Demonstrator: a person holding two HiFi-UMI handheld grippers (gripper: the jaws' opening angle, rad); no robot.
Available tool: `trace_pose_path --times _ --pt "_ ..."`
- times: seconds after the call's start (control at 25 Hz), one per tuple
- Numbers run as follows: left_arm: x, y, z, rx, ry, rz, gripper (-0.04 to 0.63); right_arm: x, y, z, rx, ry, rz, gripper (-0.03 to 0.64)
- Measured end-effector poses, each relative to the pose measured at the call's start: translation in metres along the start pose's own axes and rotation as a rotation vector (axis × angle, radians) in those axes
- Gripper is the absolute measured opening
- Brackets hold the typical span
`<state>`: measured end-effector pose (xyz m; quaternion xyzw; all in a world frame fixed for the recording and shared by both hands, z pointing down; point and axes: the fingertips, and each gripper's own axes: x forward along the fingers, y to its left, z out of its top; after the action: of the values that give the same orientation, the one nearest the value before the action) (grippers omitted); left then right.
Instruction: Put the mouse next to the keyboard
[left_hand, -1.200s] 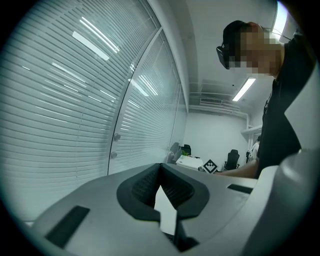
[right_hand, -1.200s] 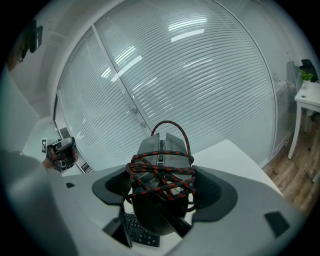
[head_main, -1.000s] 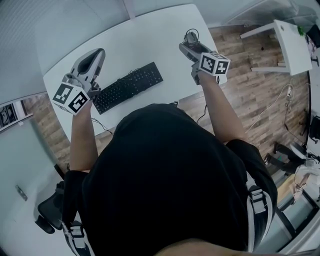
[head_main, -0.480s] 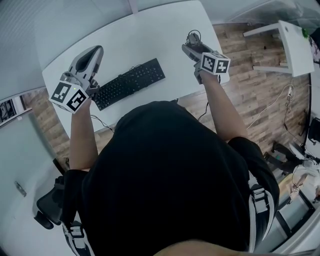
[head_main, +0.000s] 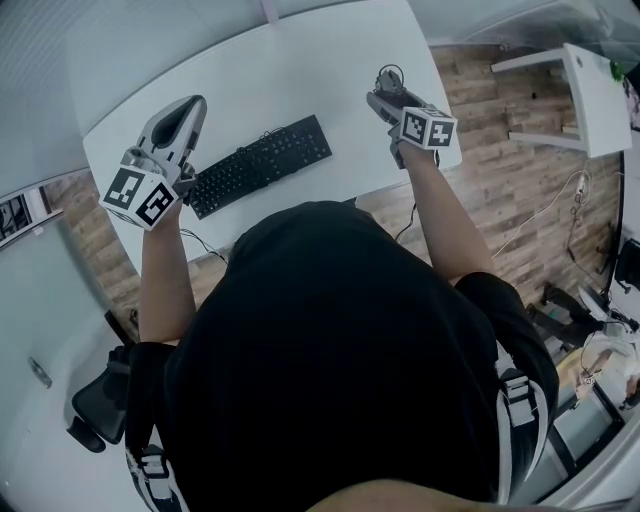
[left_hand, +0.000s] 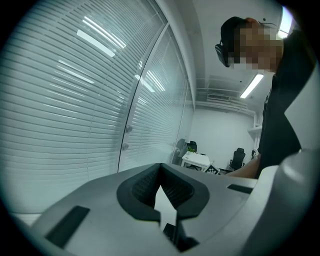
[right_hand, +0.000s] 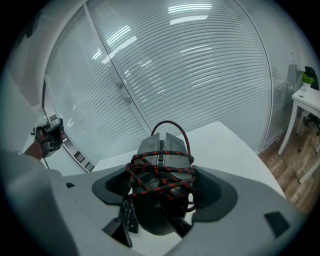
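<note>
A grey mouse (right_hand: 161, 150), wound in its red-and-black braided cable, sits clamped between the jaws of my right gripper (right_hand: 162, 175). In the head view, that right gripper (head_main: 388, 92) holds the mouse (head_main: 384, 75) over the right end of the white table (head_main: 330, 60). The black keyboard (head_main: 260, 165) lies slanted at the table's middle, well left of the mouse. A corner of the keyboard (right_hand: 129, 217) shows low between the right jaws. My left gripper (head_main: 178, 122) hovers at the keyboard's left end. Its tips meet, and the left gripper (left_hand: 160, 167) holds nothing.
A small white side table (head_main: 585, 90) with a green plant (head_main: 604, 62) stands on the wooden floor (head_main: 500, 170) to the right. An office chair (head_main: 98, 418) is at the lower left. Window blinds (right_hand: 200, 65) run behind the table. The keyboard's cable (head_main: 205, 248) hangs over the near edge.
Nothing of note: both grippers stay about where they were, the right one still clamped on the mouse. Only the head view has shifted a little.
</note>
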<state>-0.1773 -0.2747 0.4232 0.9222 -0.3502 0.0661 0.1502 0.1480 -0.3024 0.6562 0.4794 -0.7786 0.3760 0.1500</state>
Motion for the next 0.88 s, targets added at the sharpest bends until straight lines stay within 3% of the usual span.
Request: trace_pose_path --times 0.88 --pt "0.002 0.01 -0.012 -0.026 0.038 0.033 0.021 0.032 -0.049 -0.061 -0.048 0.179 -0.131 0.399"
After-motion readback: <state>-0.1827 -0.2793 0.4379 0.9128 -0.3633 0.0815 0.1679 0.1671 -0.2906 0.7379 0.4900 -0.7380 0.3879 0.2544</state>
